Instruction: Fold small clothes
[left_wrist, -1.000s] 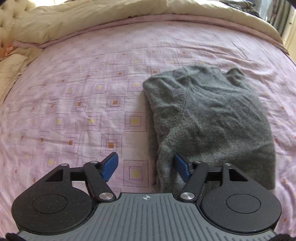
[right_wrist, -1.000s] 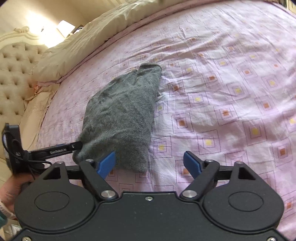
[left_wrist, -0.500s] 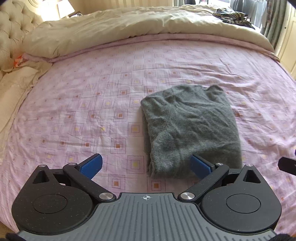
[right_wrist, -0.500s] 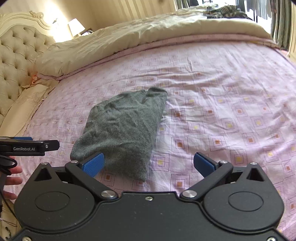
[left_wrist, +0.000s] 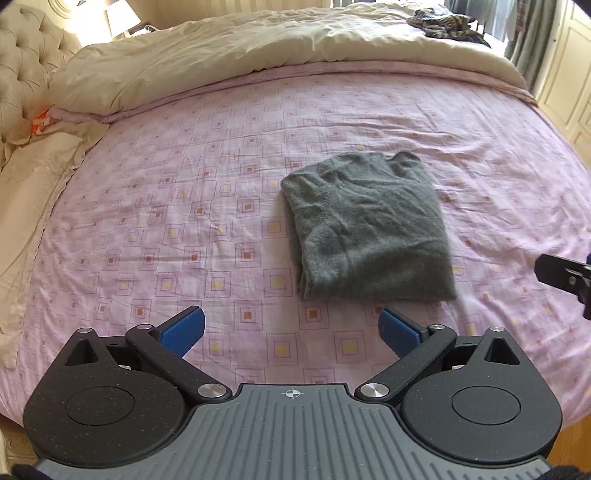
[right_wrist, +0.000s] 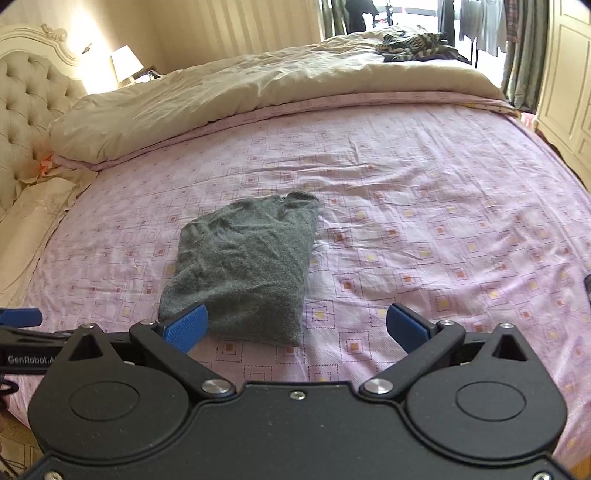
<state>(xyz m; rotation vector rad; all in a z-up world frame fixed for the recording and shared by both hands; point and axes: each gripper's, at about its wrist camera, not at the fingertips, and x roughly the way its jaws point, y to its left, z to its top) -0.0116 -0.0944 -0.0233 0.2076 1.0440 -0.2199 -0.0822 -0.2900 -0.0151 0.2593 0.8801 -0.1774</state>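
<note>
A grey knit garment (left_wrist: 365, 225) lies folded into a compact rectangle on the pink patterned bedsheet (left_wrist: 177, 206). In the right wrist view the same garment (right_wrist: 247, 266) sits left of centre. My left gripper (left_wrist: 291, 328) is open with blue pads spread wide, held back from the garment's near edge with nothing between them. My right gripper (right_wrist: 297, 326) is open too, its left pad (right_wrist: 186, 326) just in front of the garment's near corner. Part of the right gripper (left_wrist: 565, 275) shows at the right edge of the left wrist view.
A beige duvet (left_wrist: 258, 48) is bunched along the far side of the bed, with a patterned cloth (right_wrist: 413, 42) on top. A tufted headboard (right_wrist: 26, 103) and lamp (right_wrist: 125, 64) stand at the left. Cream wardrobe doors (right_wrist: 565, 66) are at the right.
Both grippers have pulled back and up from the garment, and their jaws have opened wider. The folded garment stays where it lay.
</note>
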